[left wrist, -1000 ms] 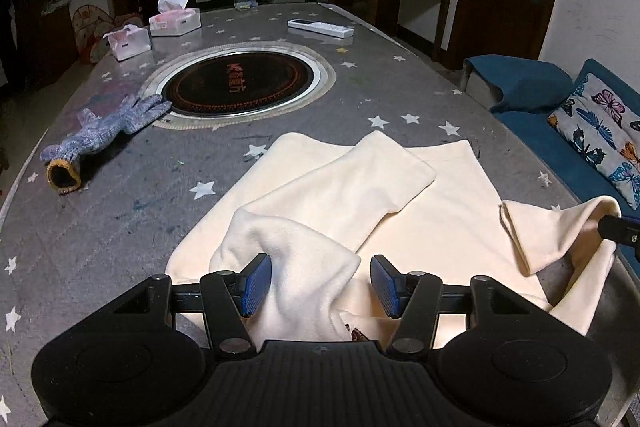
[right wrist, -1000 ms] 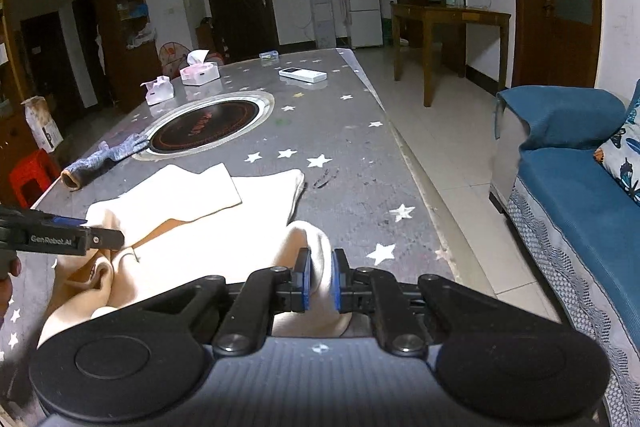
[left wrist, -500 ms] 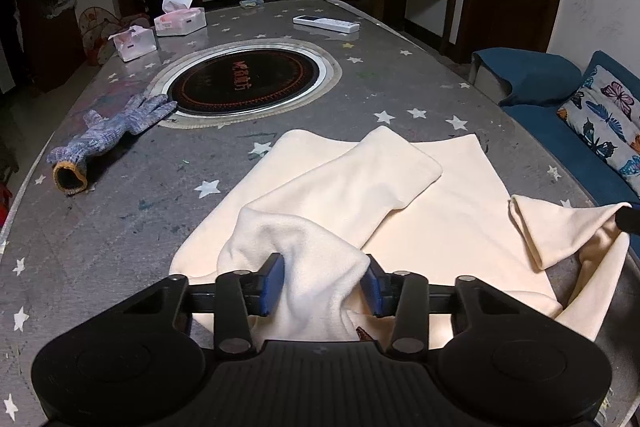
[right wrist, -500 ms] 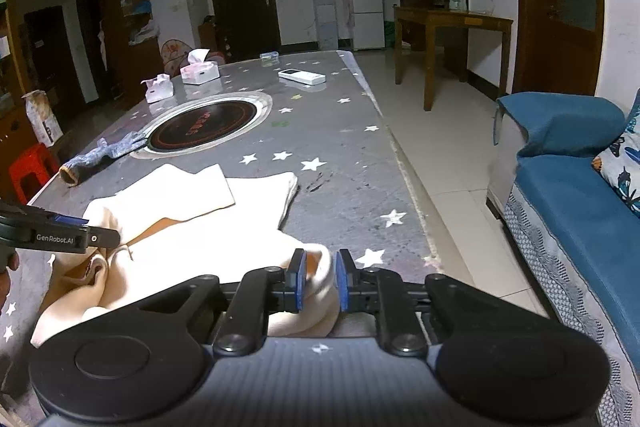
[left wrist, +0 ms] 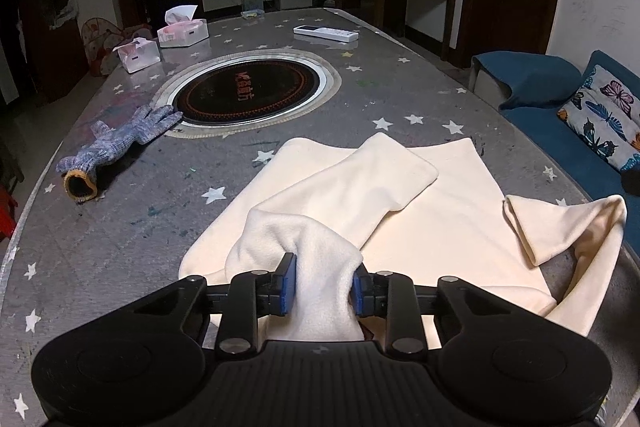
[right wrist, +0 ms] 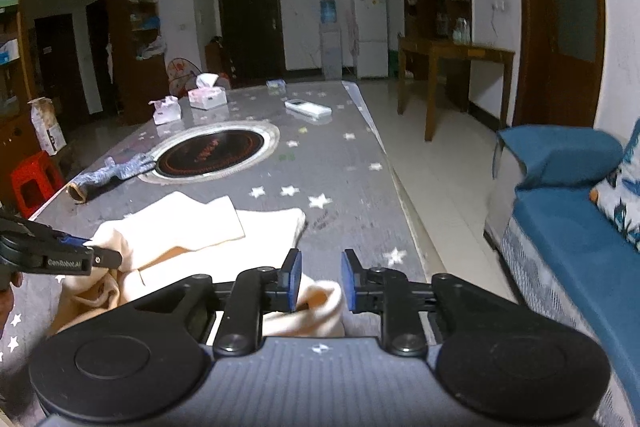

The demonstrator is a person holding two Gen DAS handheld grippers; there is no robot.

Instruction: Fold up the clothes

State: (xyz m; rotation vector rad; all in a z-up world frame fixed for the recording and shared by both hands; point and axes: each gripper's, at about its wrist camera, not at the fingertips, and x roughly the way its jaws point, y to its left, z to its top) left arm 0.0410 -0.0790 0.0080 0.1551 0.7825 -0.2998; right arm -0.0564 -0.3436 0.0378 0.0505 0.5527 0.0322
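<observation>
A cream garment lies spread on the grey star-patterned table, one sleeve folded across its body. My left gripper is shut on a bunched fold of the garment at its near left edge. My right gripper stands open, its pads apart, with a loose cream corner lying between and below them. In the right wrist view the left gripper shows at the left, holding the cloth. The raised right corner of the garment droops at the table's right edge.
A round black cooktop is set in the table's middle. A blue knit glove lies to its left. Two tissue boxes and a white remote sit at the far end. A blue sofa stands close on the right.
My left gripper has closed onto the bunched fold of the garment. My right gripper has opened and let go of the garment's corner, which has dropped.
</observation>
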